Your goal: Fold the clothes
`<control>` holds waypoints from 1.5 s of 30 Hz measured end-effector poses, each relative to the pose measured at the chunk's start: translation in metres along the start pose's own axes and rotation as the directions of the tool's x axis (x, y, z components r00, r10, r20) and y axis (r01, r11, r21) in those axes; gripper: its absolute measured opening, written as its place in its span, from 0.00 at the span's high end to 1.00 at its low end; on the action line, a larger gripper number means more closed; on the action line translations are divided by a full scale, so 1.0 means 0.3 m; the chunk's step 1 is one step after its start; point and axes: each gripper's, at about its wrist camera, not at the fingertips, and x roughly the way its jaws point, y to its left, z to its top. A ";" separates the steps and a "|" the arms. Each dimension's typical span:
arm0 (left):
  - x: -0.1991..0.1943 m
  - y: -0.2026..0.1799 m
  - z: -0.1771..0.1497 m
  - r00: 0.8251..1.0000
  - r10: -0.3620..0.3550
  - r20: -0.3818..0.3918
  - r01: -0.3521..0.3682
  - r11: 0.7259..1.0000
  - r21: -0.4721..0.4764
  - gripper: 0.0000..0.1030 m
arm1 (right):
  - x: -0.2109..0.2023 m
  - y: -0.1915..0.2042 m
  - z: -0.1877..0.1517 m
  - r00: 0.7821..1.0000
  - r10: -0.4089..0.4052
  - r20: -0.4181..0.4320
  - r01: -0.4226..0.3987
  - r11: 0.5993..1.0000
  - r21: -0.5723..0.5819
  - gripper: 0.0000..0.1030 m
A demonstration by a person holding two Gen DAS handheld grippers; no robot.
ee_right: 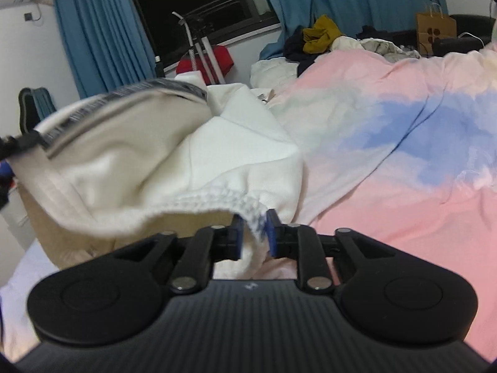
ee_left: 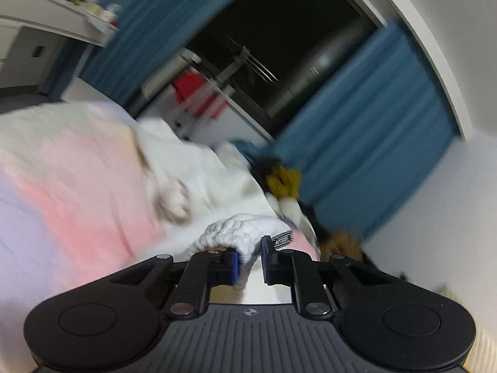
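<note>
Both claws, left claw (ee_left: 250, 259) and right claw (ee_right: 254, 234), clenched on the ribbed hem of a white garment (ee_right: 174, 161) lifted above the near-left bed (ee_right: 403, 217); lifting step, next: spread it flat.

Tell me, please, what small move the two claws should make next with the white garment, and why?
Probably draw the claws apart and lower the garment onto the bedspread: the left claw and right claw each pinch the ribbed hem of the white garment, which hangs bunched.

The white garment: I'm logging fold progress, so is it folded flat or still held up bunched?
Bunched and held up. The right gripper and left gripper each pinch a ribbed hem of the white garment, which sags above the bedspread.
</note>
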 end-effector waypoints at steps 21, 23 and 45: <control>0.050 0.580 0.105 0.988 0.148 -0.047 -0.153 0.873 -0.462 0.87 | 0.098 0.151 -0.051 0.993 0.096 -0.069 -0.106 0.981 -0.161 0.87; 0.016 0.553 0.086 0.990 0.133 -0.051 -0.142 0.873 -0.467 0.83 | 0.068 0.143 -0.028 0.994 0.106 -0.038 -0.110 0.985 -0.135 0.88; 0.046 0.404 -0.151 0.979 0.155 -0.130 -0.198 0.863 -0.465 0.91 | -0.101 0.167 0.047 0.995 0.000 0.097 0.021 0.978 -0.207 0.89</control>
